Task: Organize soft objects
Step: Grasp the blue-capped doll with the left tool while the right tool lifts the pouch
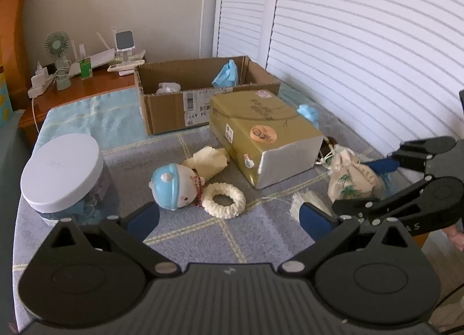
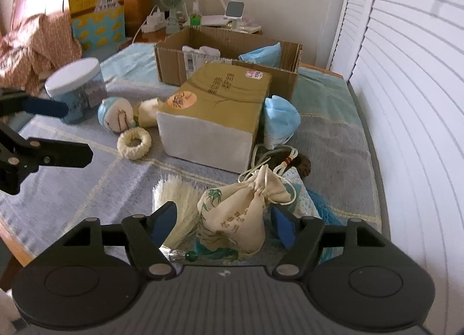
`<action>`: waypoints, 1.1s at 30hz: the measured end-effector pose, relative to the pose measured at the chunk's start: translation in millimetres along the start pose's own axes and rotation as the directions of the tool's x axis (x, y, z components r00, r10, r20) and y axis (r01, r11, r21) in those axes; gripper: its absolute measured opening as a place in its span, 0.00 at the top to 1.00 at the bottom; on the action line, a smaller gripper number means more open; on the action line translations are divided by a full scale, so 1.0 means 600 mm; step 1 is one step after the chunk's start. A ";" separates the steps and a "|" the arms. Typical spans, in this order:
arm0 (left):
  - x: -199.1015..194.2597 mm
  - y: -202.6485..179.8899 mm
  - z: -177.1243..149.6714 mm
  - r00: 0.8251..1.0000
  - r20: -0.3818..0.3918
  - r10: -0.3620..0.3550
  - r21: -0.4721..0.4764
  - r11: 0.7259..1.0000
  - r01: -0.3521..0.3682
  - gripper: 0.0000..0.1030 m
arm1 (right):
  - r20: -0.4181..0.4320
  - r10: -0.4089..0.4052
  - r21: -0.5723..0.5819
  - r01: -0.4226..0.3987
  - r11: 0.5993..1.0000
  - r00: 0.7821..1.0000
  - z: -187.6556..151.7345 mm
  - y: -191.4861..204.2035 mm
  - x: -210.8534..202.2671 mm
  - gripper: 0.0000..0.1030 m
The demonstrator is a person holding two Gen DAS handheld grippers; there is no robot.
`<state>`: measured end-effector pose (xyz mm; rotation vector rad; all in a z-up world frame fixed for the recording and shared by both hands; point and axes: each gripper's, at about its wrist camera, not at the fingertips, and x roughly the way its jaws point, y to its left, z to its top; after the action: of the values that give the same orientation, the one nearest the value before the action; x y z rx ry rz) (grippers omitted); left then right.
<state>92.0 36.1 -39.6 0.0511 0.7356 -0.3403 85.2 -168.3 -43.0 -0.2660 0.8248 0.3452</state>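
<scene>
While the left gripper (image 1: 229, 216) stood released at lower centre, the right gripper (image 2: 223, 219) straddled the cream drawstring pouch (image 2: 240, 207), pads apart from it.

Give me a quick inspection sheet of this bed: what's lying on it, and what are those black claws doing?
Surface: plaid bedspread.
Job's things: drawstring pouch, doll, knitted ring, blue masks.
Clutter: gold box, cardboard box, white-lidded jar.
Grippers: left hand-held gripper open, empty; right hand-held gripper open around the pouch, pads apart from it.
Cables: white charger cord.
Surroundings: louvred doors, nightstand fan.
</scene>
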 end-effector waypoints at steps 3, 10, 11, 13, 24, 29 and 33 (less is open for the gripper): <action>0.017 0.002 -0.001 1.000 -0.020 0.017 0.022 1.000 -0.017 0.01 | 0.000 -0.028 -0.024 0.028 0.999 1.000 0.002 0.002 0.002 0.27; 0.050 0.013 0.011 0.997 -0.020 0.081 0.044 0.996 -0.080 0.04 | -0.004 -0.031 -0.037 0.030 0.999 1.000 0.003 0.002 0.002 0.37; 0.054 0.014 0.013 0.996 -0.016 0.090 0.045 0.995 -0.089 0.04 | -0.006 -0.029 -0.035 0.029 0.999 1.000 0.003 0.002 0.003 0.37; 0.060 0.020 0.019 0.995 -0.010 0.101 0.035 0.994 -0.100 0.08 | -0.010 -0.023 -0.031 0.023 0.999 1.000 0.003 -0.001 0.006 0.37; 0.091 0.047 0.026 0.986 -0.037 0.163 -0.063 0.984 -0.165 0.42 | -0.009 -0.006 -0.013 0.006 1.000 1.000 0.003 -0.009 0.008 0.47; 0.091 0.054 0.026 0.990 -0.043 0.137 -0.081 0.987 -0.140 0.50 | -0.005 -0.009 0.000 0.009 1.000 1.000 0.001 -0.012 0.004 0.49; 0.077 0.055 0.029 0.991 -0.032 0.132 -0.077 0.988 -0.134 0.51 | 0.015 -0.004 0.025 0.003 1.000 1.000 0.002 -0.019 -0.014 0.50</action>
<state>145.8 51.1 -60.0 0.0302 0.7680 -0.1837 85.3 -180.0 -35.0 -0.2414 0.8130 0.3332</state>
